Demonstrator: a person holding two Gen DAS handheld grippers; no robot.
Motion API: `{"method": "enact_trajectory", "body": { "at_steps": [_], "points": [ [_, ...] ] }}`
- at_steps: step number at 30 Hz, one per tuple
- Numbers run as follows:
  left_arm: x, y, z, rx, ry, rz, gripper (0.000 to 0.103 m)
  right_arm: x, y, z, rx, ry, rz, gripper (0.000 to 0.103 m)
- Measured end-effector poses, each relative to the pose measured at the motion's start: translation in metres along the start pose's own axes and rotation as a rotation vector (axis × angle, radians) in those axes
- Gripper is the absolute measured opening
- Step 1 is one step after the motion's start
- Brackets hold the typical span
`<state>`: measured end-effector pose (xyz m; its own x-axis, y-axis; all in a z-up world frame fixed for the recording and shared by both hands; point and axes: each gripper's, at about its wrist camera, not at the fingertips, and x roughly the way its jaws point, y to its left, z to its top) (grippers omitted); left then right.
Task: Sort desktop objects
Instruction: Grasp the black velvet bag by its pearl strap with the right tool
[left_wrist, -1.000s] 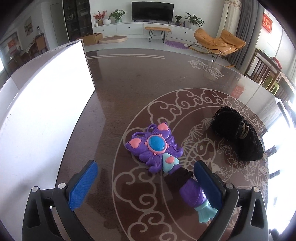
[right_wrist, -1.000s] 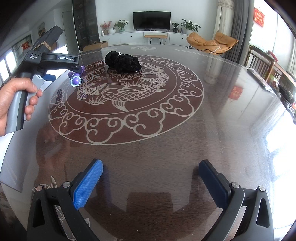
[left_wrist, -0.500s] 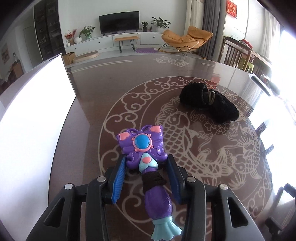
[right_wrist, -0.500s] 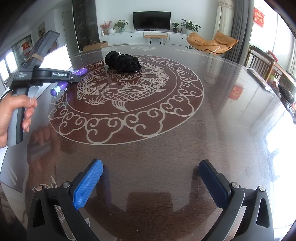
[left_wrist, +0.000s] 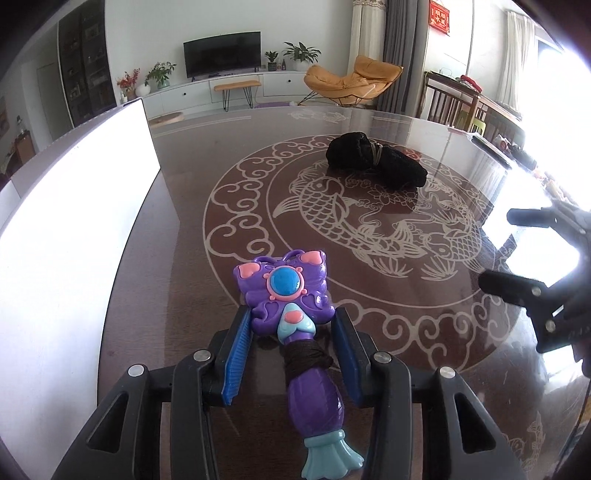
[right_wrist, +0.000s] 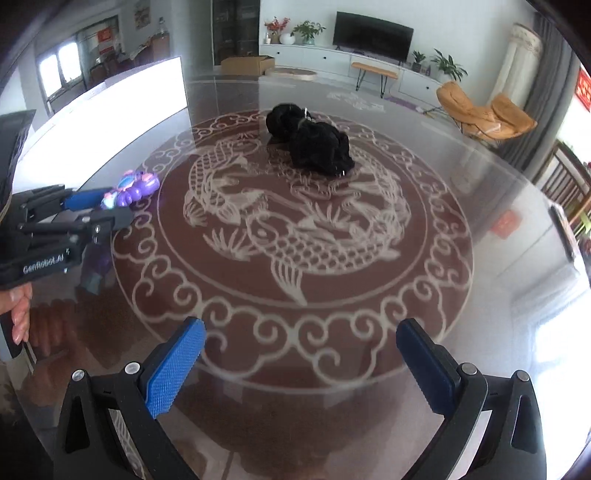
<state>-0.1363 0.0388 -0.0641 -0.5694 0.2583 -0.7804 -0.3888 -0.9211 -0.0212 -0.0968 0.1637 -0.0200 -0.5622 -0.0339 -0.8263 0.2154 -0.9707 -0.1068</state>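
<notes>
A purple butterfly wand toy (left_wrist: 284, 288) with a blue gem and a teal tail sits between the blue pads of my left gripper (left_wrist: 291, 325), which is shut on its neck. In the right wrist view the same toy (right_wrist: 133, 188) pokes out of the left gripper (right_wrist: 99, 206), held by a hand a little above the glass, with its reflection below. A black fuzzy bundle (left_wrist: 376, 162) lies on the far part of the fish pattern, also in the right wrist view (right_wrist: 310, 142). My right gripper (right_wrist: 301, 339) is open and empty over the pattern's near rim, and it shows at the right edge of the left wrist view (left_wrist: 496, 247).
The dark glass table (left_wrist: 184, 184) carries a pale fish and cloud pattern. A bright white flat panel (left_wrist: 74, 206) runs along the table's left side, also visible from the right wrist (right_wrist: 110, 103). Chairs stand beyond the right edge.
My left gripper went from wide open around the wand to shut on it, then carried it toward the white panel. The right gripper rolled and shifted, still open.
</notes>
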Motion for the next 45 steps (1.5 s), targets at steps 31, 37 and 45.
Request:
{"method": "enact_trajectory", "body": {
  "at_steps": [31,37,45],
  "points": [
    [-0.022,-0.033,-0.029,-0.024,-0.010,-0.039,0.043,-0.052,0.018,-0.080,0.198,-0.100,0.003,0.055],
    [-0.012,-0.047,-0.028,-0.011,0.043,0.068,0.099,-0.051,0.015,-0.096,0.192,-0.069,-0.084,0.084],
    [-0.010,-0.044,-0.027,-0.023,0.058,0.052,0.103,-0.047,0.004,-0.098,0.257,-0.052,-0.094,0.099]
  ]
}}
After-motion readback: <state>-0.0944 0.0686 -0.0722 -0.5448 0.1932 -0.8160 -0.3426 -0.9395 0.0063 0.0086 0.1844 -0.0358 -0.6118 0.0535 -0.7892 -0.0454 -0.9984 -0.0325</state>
